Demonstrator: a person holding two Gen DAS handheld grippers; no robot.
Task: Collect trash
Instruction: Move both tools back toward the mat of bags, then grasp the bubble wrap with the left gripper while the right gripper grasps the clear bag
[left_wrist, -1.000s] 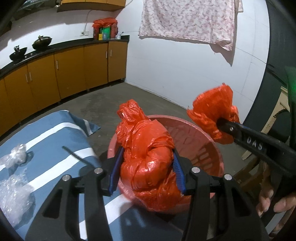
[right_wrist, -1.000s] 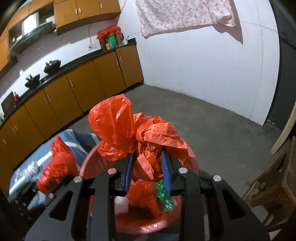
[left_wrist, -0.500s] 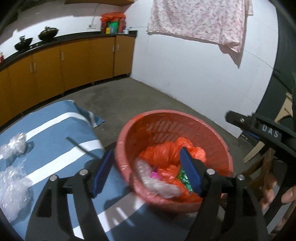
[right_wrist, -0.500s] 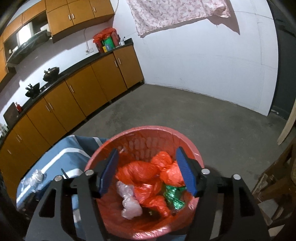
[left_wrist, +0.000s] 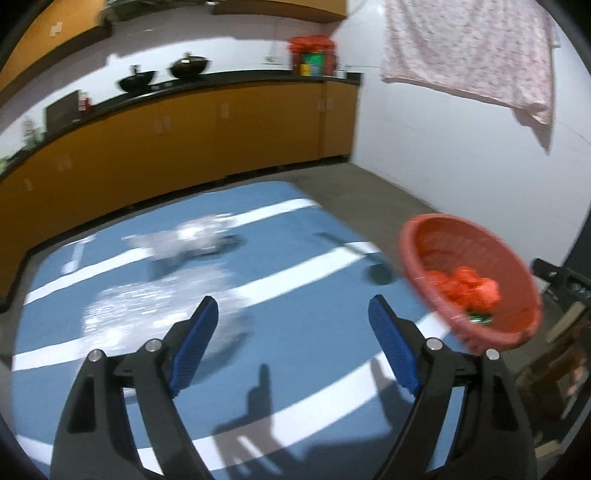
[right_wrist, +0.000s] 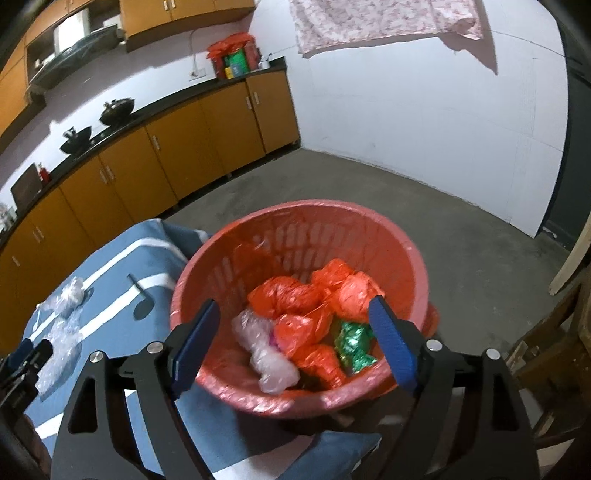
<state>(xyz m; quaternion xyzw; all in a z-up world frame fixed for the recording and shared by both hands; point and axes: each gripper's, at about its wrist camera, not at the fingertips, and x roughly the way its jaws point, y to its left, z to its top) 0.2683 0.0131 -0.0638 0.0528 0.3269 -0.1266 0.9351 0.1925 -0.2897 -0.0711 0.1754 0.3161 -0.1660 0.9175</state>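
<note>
While the jaws of both tongs are opening with nothing between them, the load carried a second ago is gone from the grip: the crumpled red bags (right_wrist: 291, 295) now lie inside the red basket (right_wrist: 207, 273). At nine o'clock of the left wrist view, clear plastic wrap (left_wrist: 147, 306) is seen lying on the blue striped cloth (left_wrist: 280, 280), with a second clear wad (left_wrist: 192, 240) at about eleven o'clock (both blurred, since the view has swung away from the basket). The left gripper (left_wrist: 293, 314) is held wide apart above the cloth, and the basket has slid to three o'clock. In the right wrist view the right gripper (right_wrist: 293, 314) is spread apart above the basket, where a clear bag (right_wrist: 266, 350) and a green wrapper (right_wrist: 351, 343) sit beside the red bags. Both drops can be judged done; the clear plastic is what remains to be collected.
</note>
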